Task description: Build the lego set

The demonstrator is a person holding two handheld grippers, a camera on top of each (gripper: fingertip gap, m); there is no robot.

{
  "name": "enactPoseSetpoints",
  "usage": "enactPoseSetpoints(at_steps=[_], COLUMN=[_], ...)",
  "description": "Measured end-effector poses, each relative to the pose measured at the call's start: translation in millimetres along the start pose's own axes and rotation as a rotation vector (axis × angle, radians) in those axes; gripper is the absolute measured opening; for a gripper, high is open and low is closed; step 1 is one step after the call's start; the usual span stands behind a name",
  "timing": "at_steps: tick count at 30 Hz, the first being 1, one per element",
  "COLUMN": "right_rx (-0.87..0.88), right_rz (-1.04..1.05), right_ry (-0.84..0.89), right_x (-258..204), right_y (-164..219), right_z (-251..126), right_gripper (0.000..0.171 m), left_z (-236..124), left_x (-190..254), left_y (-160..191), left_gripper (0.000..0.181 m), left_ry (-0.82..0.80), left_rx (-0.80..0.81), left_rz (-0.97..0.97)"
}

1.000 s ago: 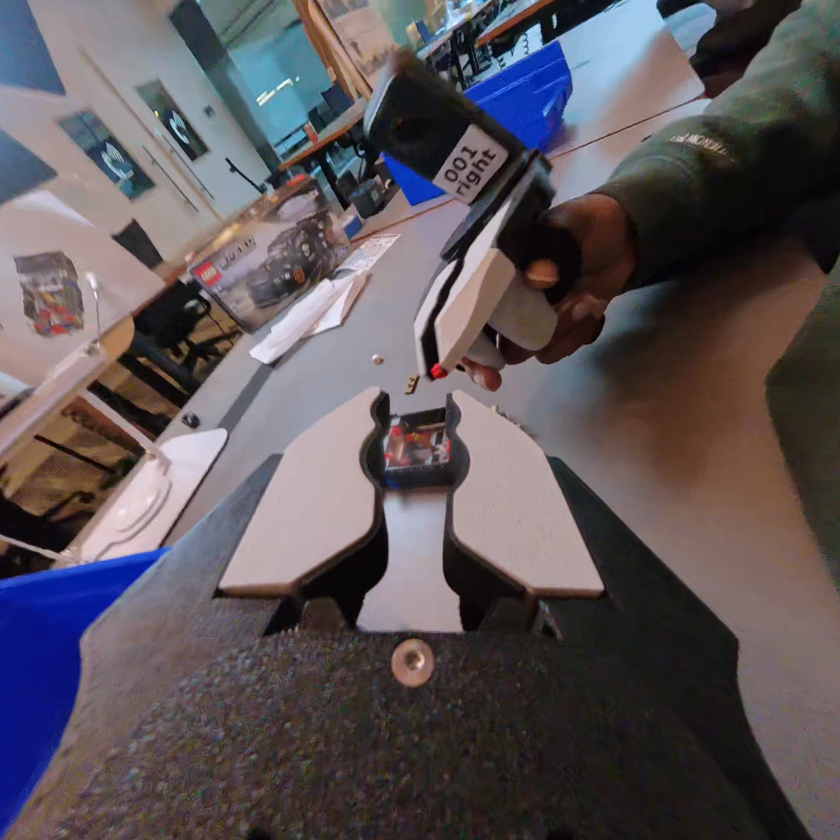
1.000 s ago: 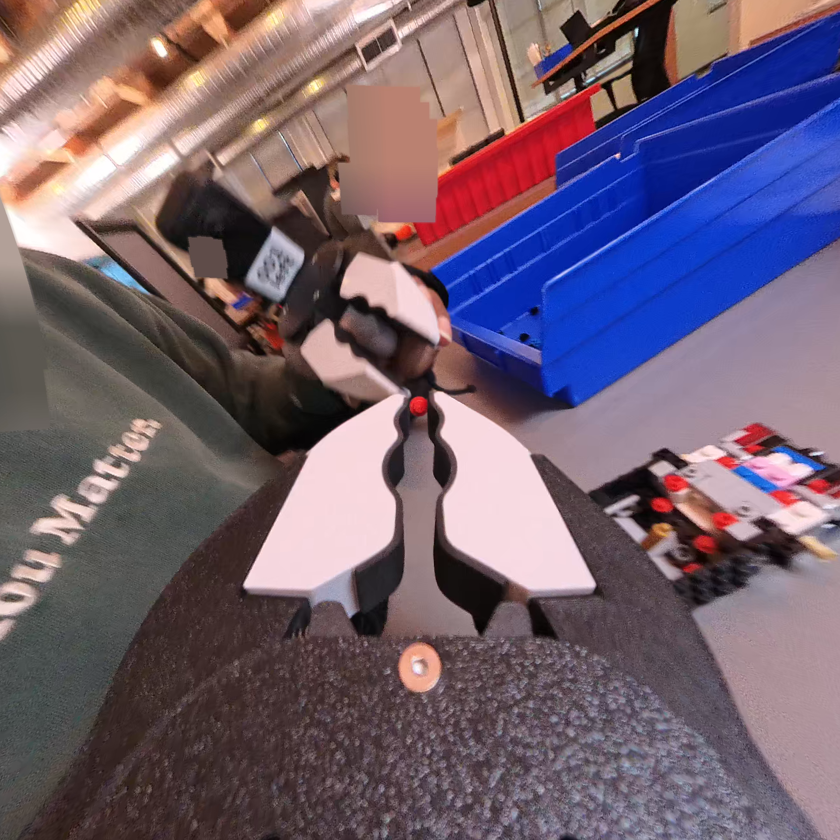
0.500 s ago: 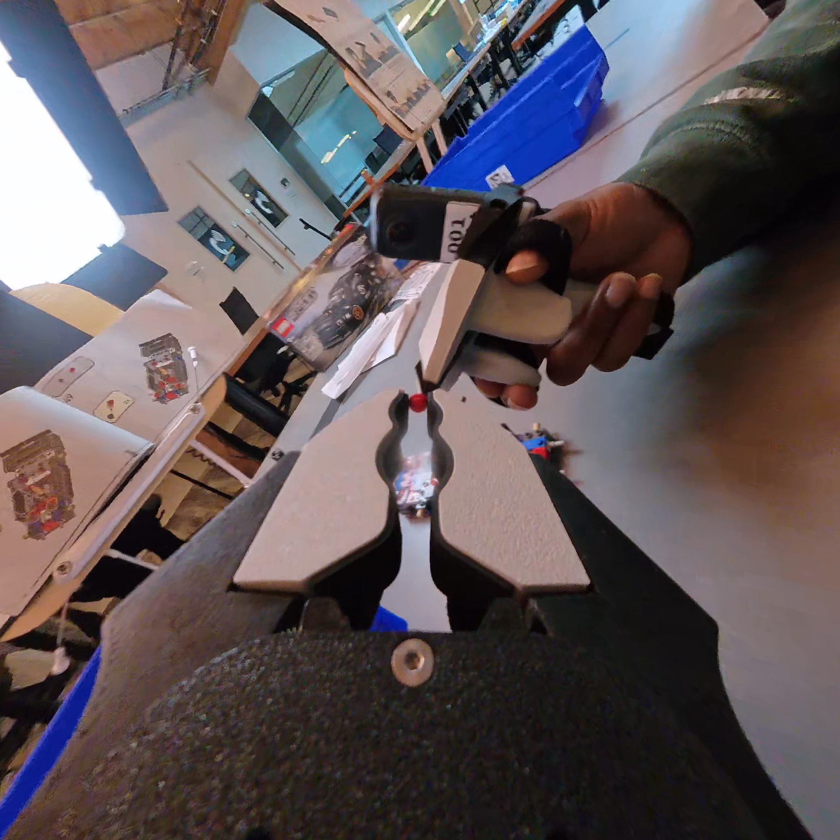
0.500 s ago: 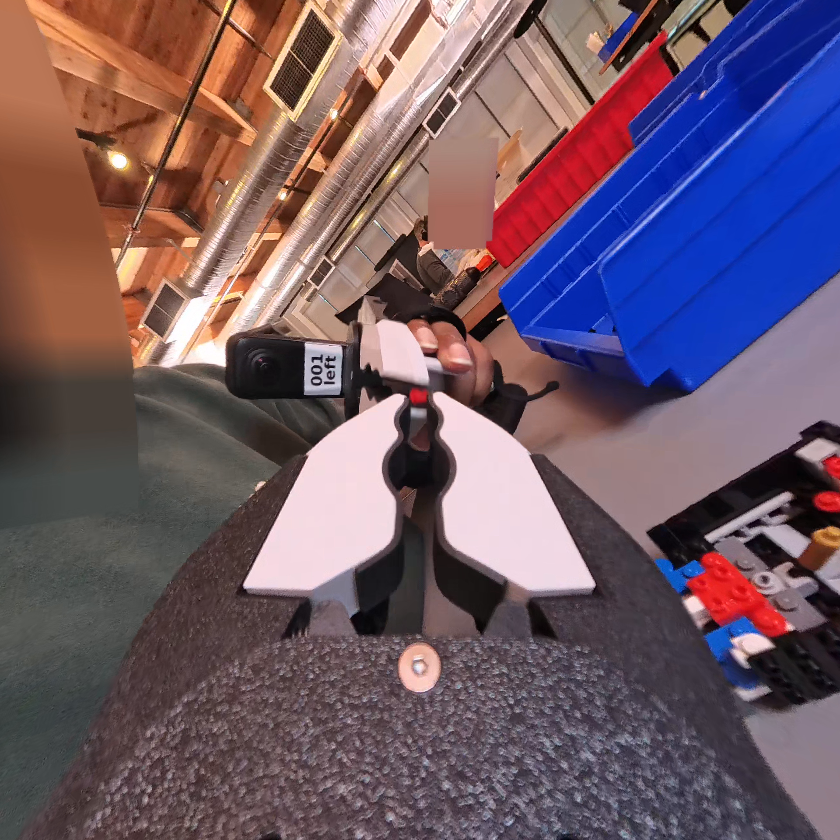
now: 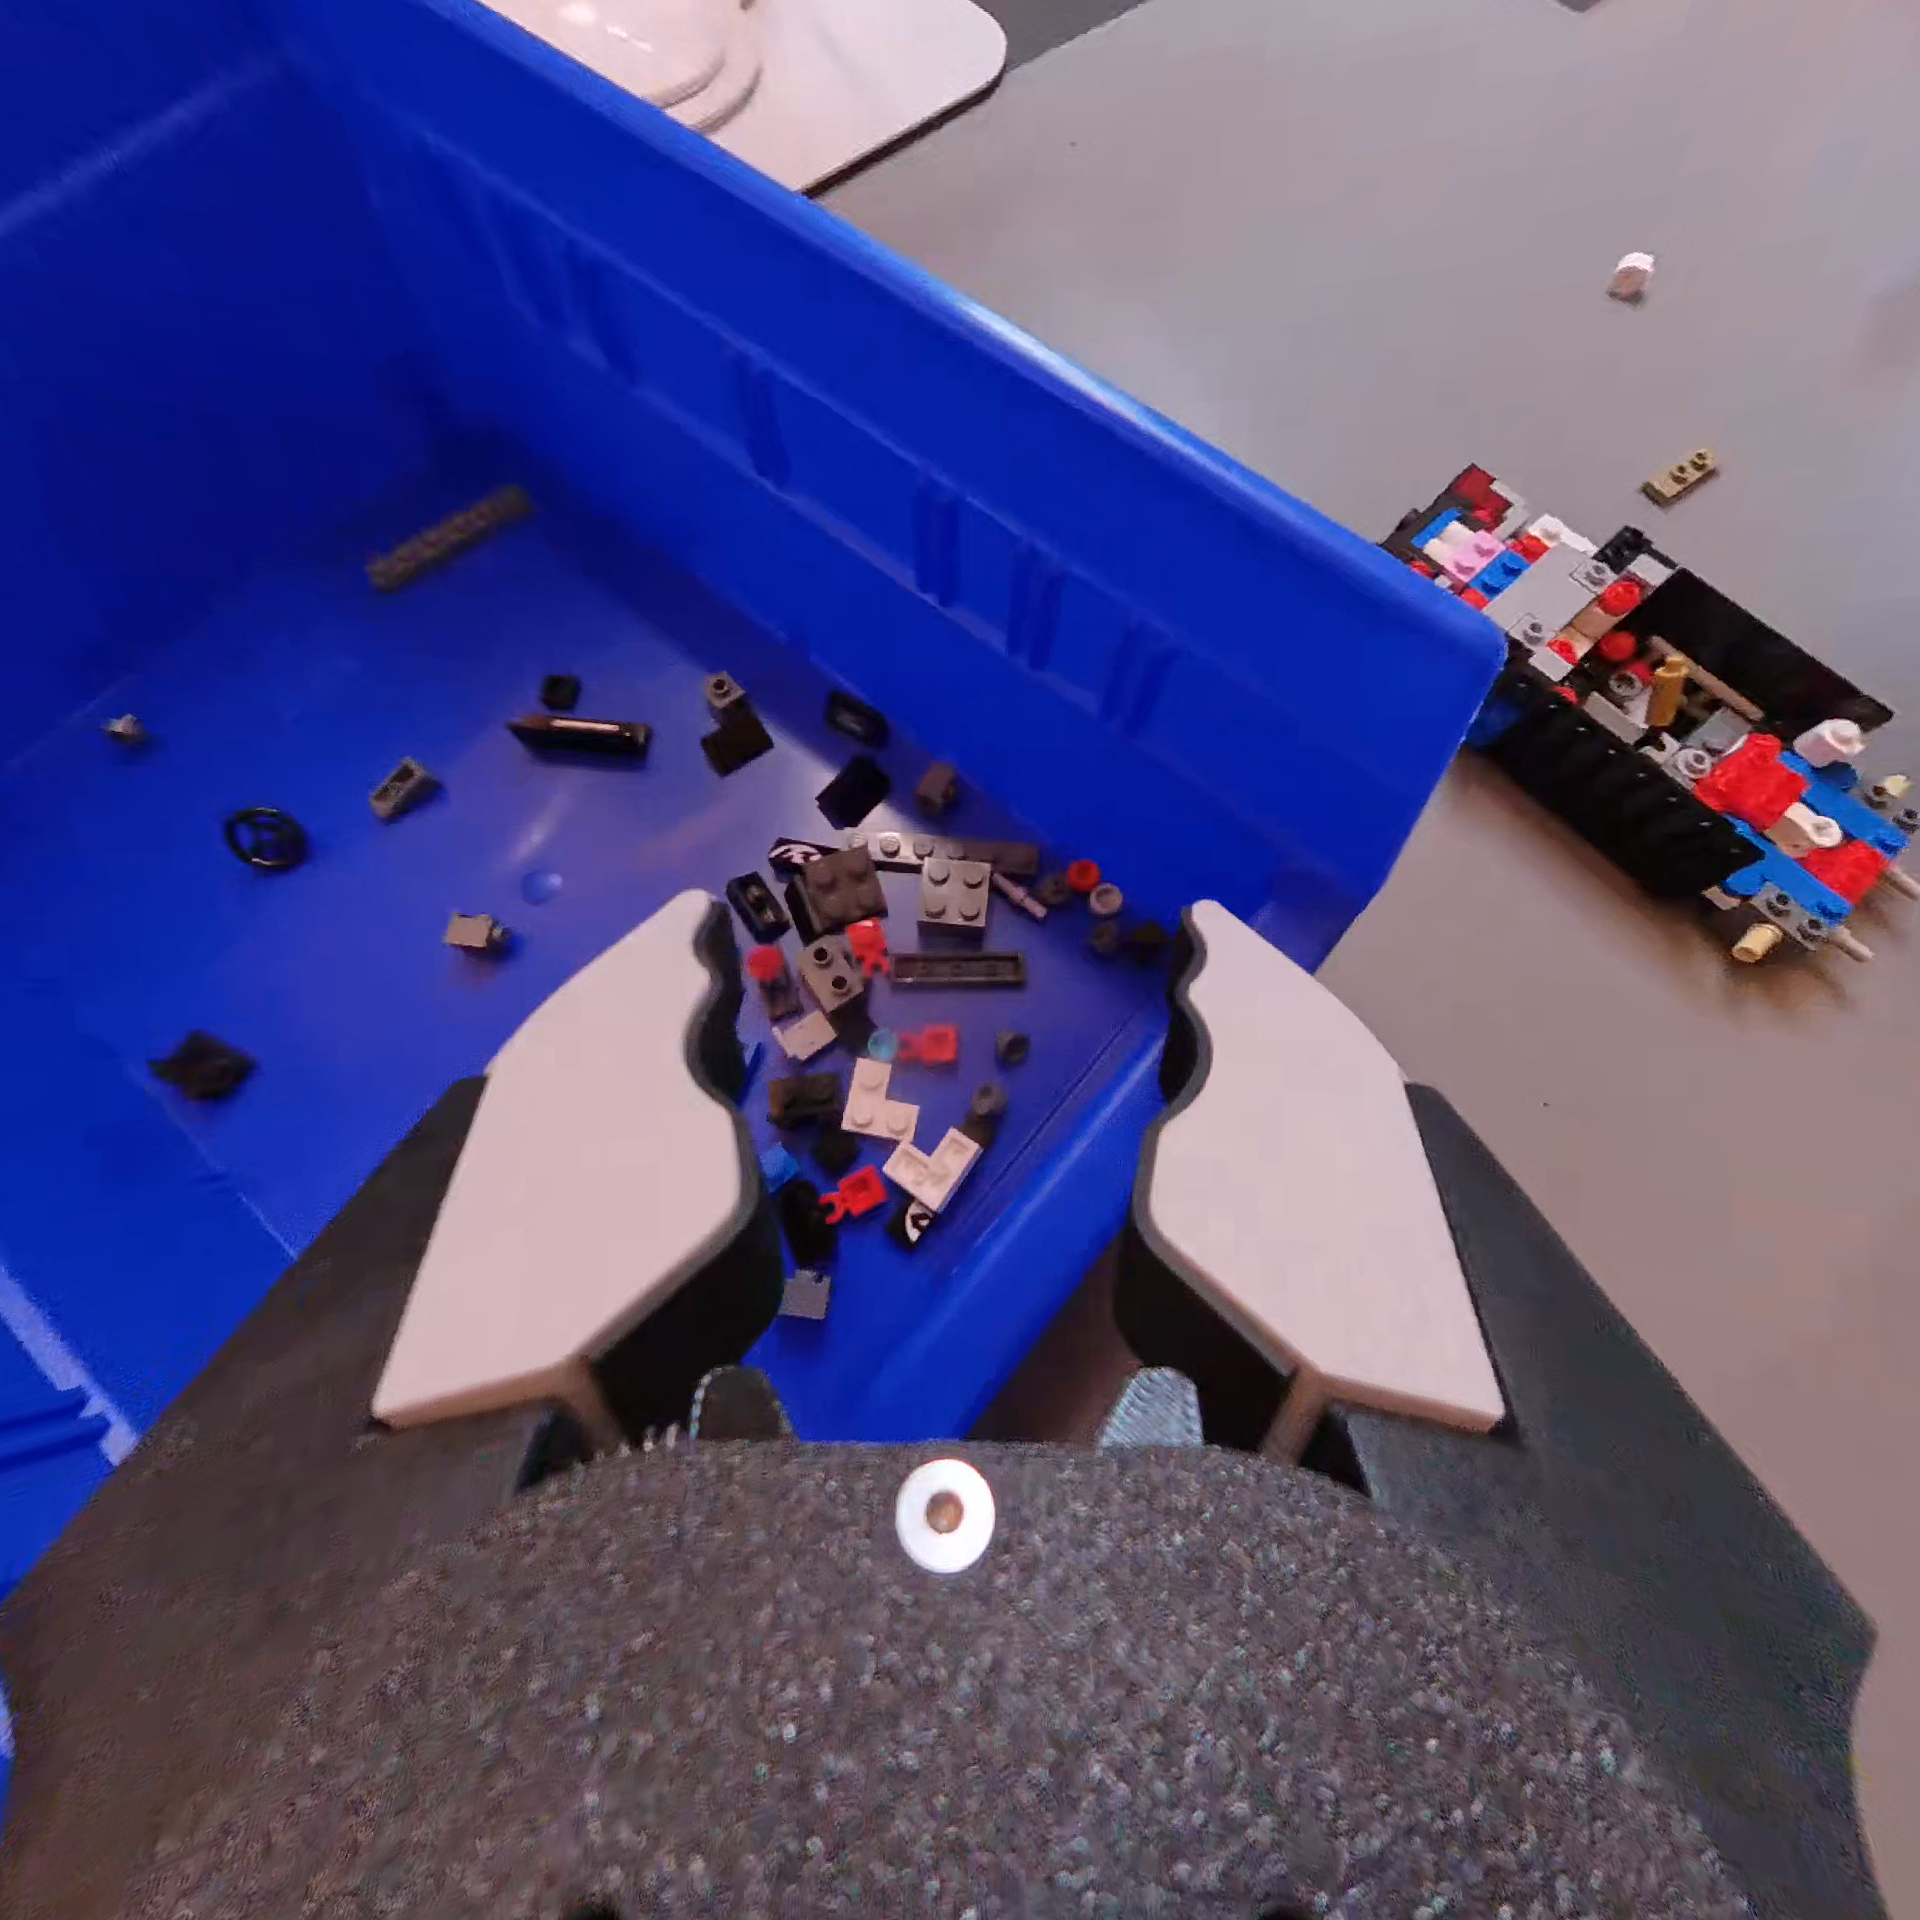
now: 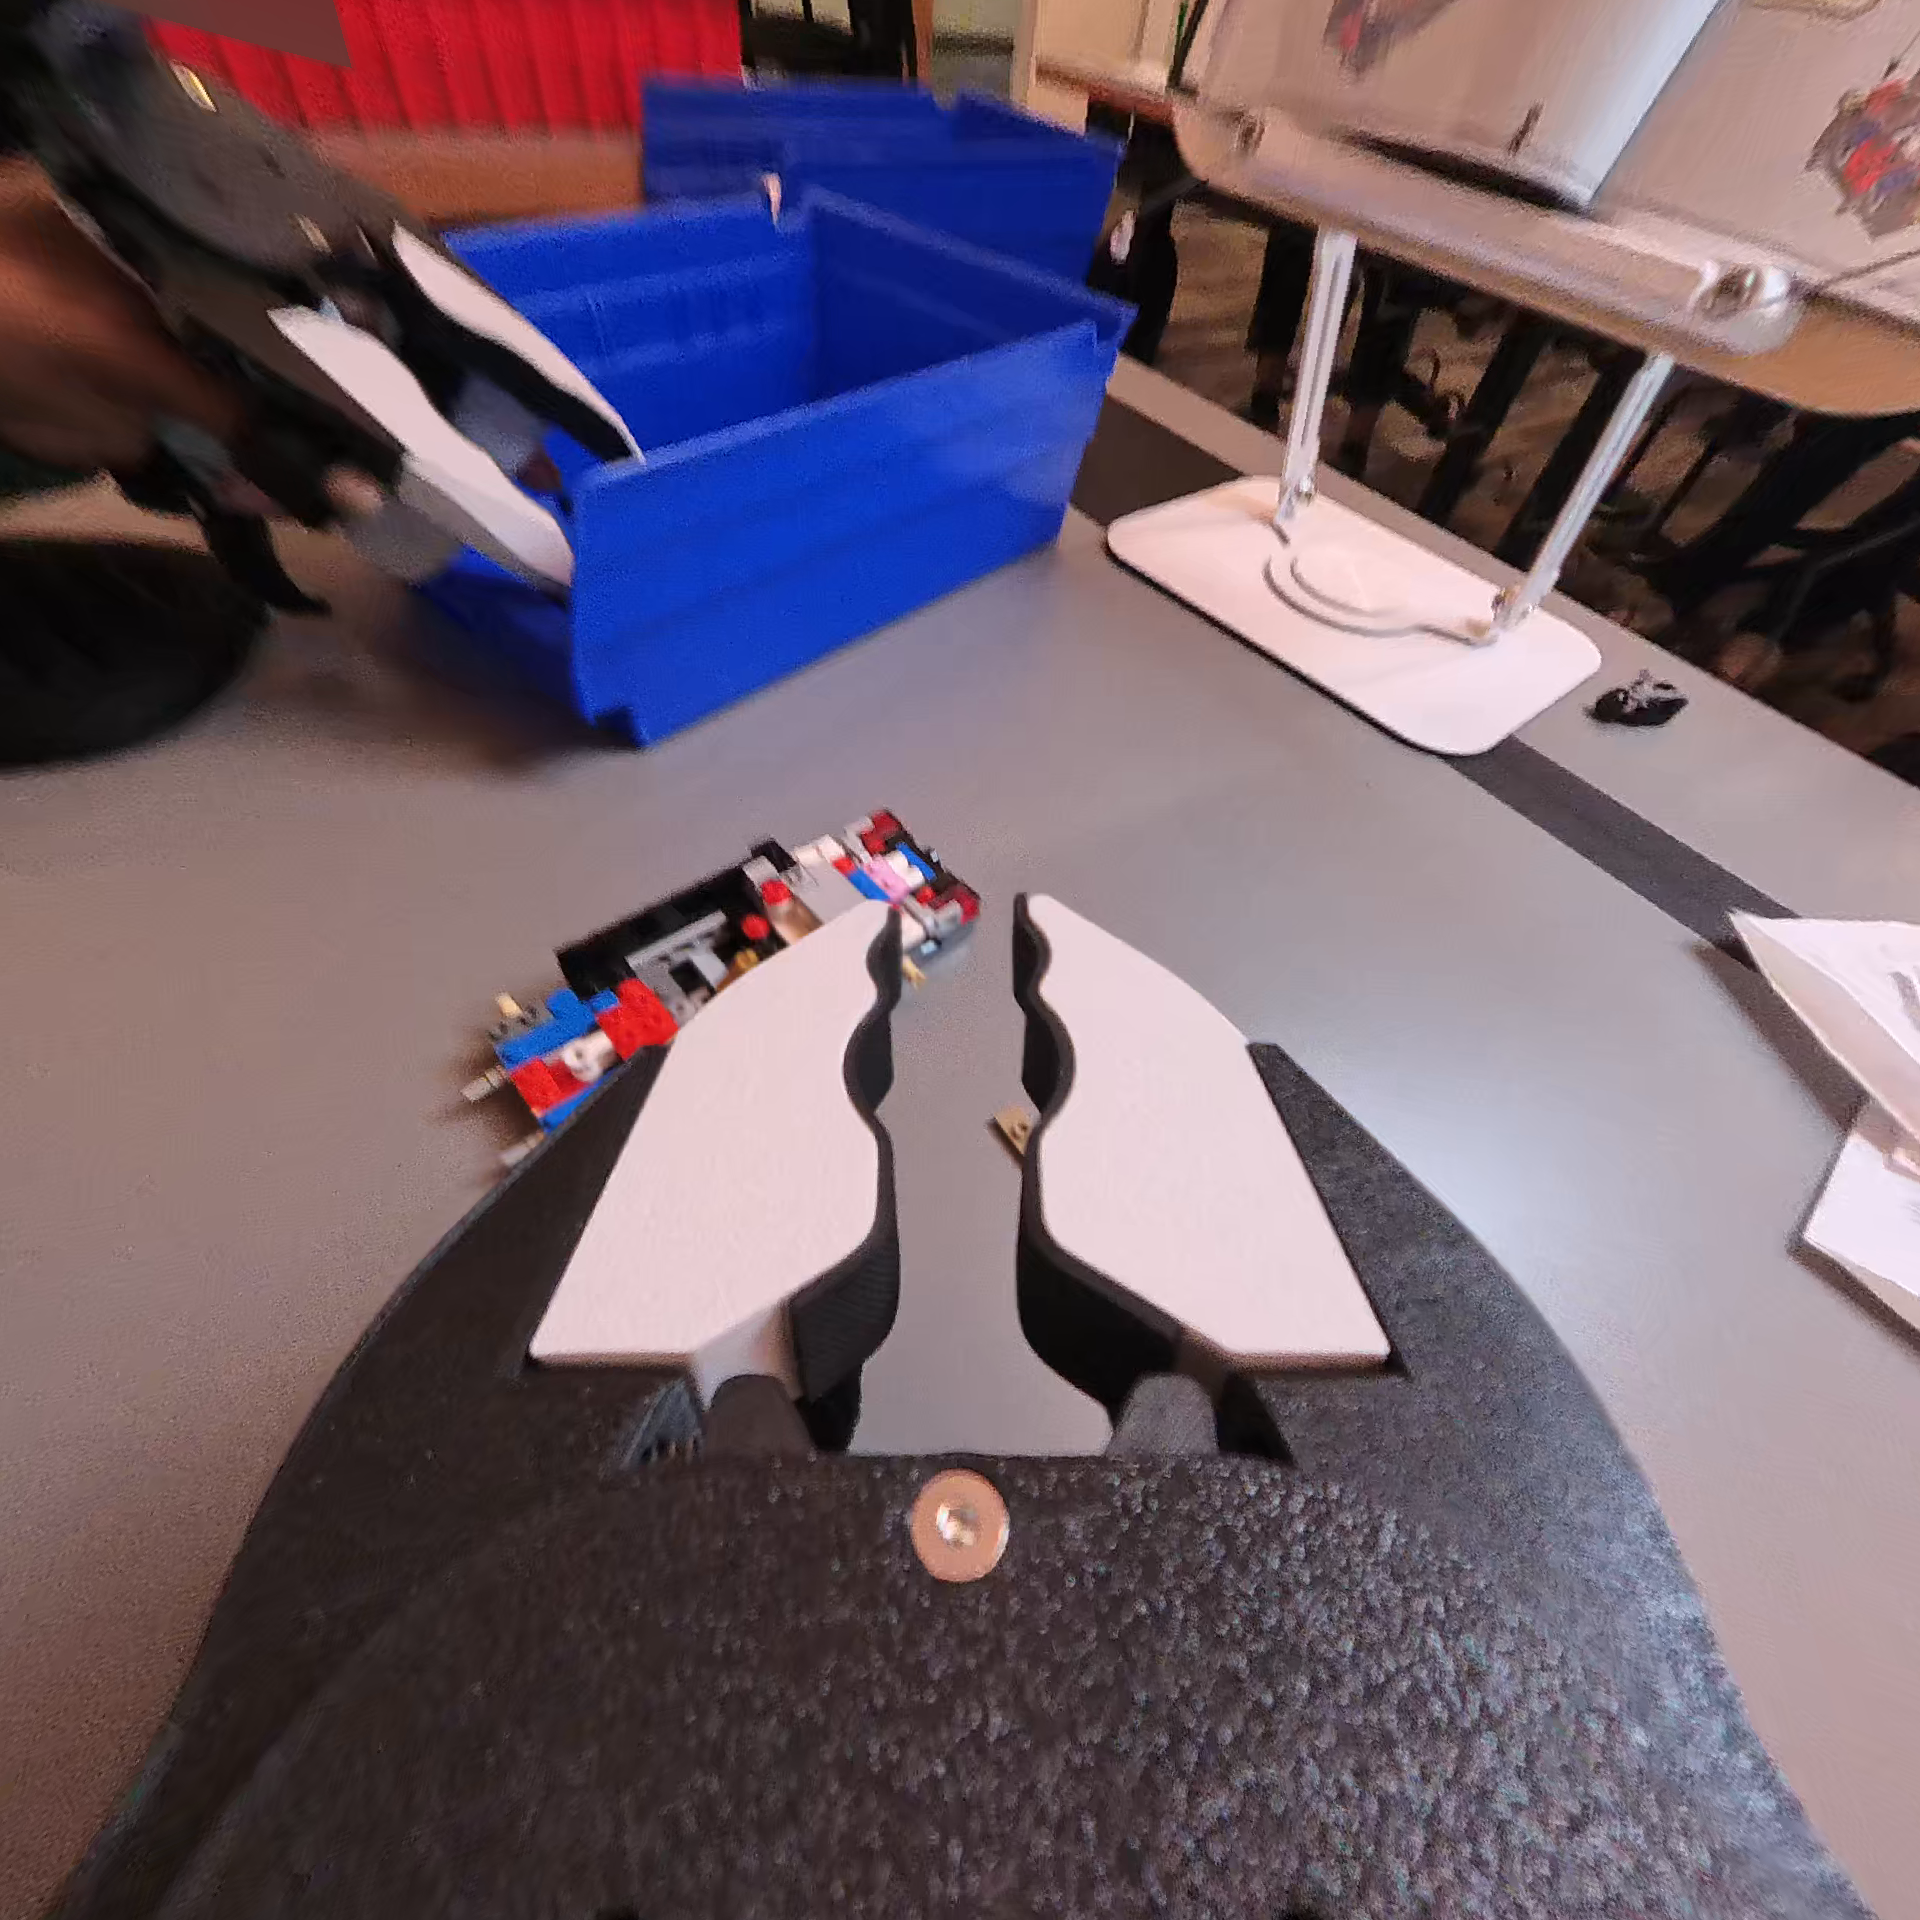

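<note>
my left claw (image 5: 945, 925) is spread wide and empty, hanging over the near corner of the blue bin (image 5: 1039, 436). below it, on the bin floor, lies a heap of loose lego pieces (image 5: 883, 997): black, grey, white and a few red ones, with more scattered singly toward the far end, among them a small black wheel-shaped part (image 5: 265, 837). the half-built lego model (image 5: 1704, 727) sits on the grey tabletop (image 5: 1455, 260) just outside the bin's right wall, a black base carrying red, blue, white and pink bricks. a tan plate (image 5: 1678, 476) and a small white piece (image 5: 1628, 275) lie apart on the tabletop beyond it.

my right claw (image 6: 951, 914) is released too, with a narrower gap and nothing between the fingers, low over the tabletop. the model shows just left of its left fingertip (partly hidden behind that finger). a small tan piece (image 6: 1013, 1127) lies on the tabletop by the right finger. farther off stands a white stand base (image 6: 1351, 613), and papers (image 6: 1860, 997) lie at the right edge.
</note>
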State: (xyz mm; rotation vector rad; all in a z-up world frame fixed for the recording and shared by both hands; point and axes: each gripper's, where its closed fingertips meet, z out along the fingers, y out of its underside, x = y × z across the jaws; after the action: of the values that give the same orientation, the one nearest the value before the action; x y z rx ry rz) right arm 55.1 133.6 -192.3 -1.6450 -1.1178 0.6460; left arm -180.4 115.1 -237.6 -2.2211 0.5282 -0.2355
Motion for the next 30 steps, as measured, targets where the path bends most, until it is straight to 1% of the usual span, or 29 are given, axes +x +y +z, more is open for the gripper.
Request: enactPoseSetpoints(at_steps=[4,6,7,8,9,10,11,12,15,17,18,20,22,23,25,27,30], right_rx=[-0.046,-0.063,-0.074,-0.085,-0.097,-0.109,-0.119,-0.129,-0.142,-0.118,-0.098,-0.071,-0.086,-0.104,-0.148,-0.192,-0.222], right_rz=[0.008,-0.002,-0.010,-0.015,-0.013,-0.007,0.000,0.007,0.034,0.045,0.035,-0.021,-0.116,-0.173,-0.265,-0.314,-0.308], right_ry=[-0.008,0.017,0.040,0.066,0.089,0.113,0.139,0.164,0.196,0.171,0.130,-0.036,-0.255,-0.330,-0.372,-0.362,-0.372], right_x=[2,7,12,18,24,31,38,44,55,51,43,10,-38,-58,-80,-86,-89], right_y=[11,14,16,18,21,24,27,30,37,34,31,25,27,31,40,46,49], right_z=[4,3,2,1,-1,-4,-6,-9,-12,-10,-8,-2,1,2,8,15,19], right_gripper=[0.021,0.021,0.021,0.021,0.021,0.021,0.021,0.021,0.021,0.021,0.021,0.020,0.020,0.020,0.020,0.021,0.020], left_z=[1,1,0,-4,-11,-26,-44,-58,-66,-64,-63,-62,-56,-51,-39,-29,-14], left_x=[1,1,2,4,10,23,39,50,69,74,79,92,109,115,131,143,157], left_y=[2,1,-1,-8,-21,-38,-55,-65,-66,-62,-61,-59,-49,-43,-30,-18,-1], left_gripper=[0.083,0.083,0.083,0.078,0.062,0.026,0.000,0.000,0.000,0.000,0.000,0.000,0.000,0.000,0.000,0.000,0.000], left_ry=[0.001,0.005,0.006,0.009,0.029,0.084,0.142,0.184,0.258,0.275,0.302,0.360,0.418,0.426,0.458,0.479,0.496], left_rx=[-0.005,0.002,0.017,0.062,0.148,0.273,0.410,0.496,0.524,0.525,0.530,0.548,0.516,0.493,0.431,0.376,0.296], left_rz=[0.009,0.013,0.025,0.043,0.073,0.125,0.181,0.208,0.248,0.275,0.288,0.317,0.383,0.417,0.476,0.518,0.570])
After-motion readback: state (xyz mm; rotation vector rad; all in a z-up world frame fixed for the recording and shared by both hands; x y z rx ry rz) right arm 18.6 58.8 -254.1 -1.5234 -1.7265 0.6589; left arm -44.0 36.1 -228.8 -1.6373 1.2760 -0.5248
